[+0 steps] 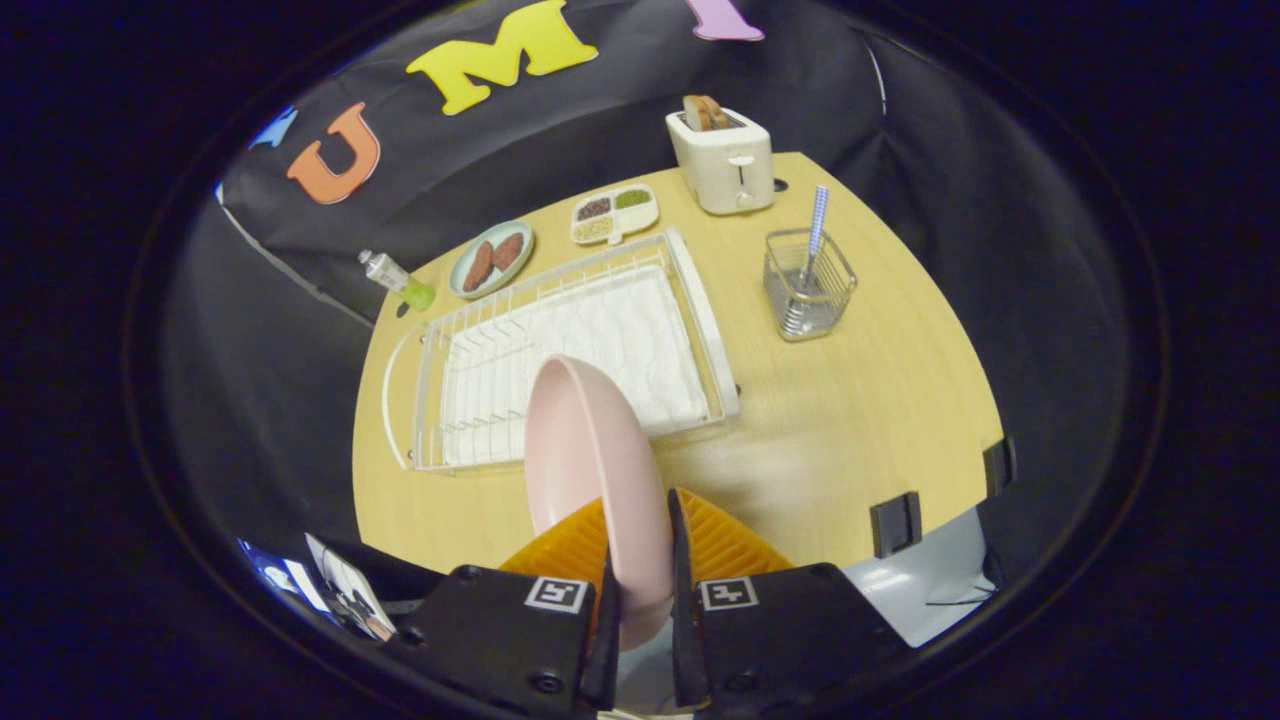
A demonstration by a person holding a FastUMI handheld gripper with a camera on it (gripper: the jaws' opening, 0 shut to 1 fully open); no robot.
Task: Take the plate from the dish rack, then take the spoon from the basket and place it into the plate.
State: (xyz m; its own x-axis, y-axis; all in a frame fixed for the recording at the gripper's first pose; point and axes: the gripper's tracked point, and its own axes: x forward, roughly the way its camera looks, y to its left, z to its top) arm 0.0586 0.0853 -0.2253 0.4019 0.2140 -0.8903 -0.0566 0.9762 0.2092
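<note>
A pink plate (590, 455) stands on edge between my fingers, and my gripper (640, 535) is shut on its rim, holding it up above the wooden table (850, 440). Beyond it lies the white wire dish rack (570, 350) with a white mat inside, nothing standing in it. Farther off, right of the rack, a wire basket (806, 283) holds a spoon (816, 232) with a blue-and-white checked handle sticking upward.
A white toaster (725, 155) with bread stands at the back. A divided tray of foods (613, 215), a plate with two brown patties (492, 259) and a small bottle (396, 279) lie behind the rack. Black clips (895, 522) sit on the table's near edge.
</note>
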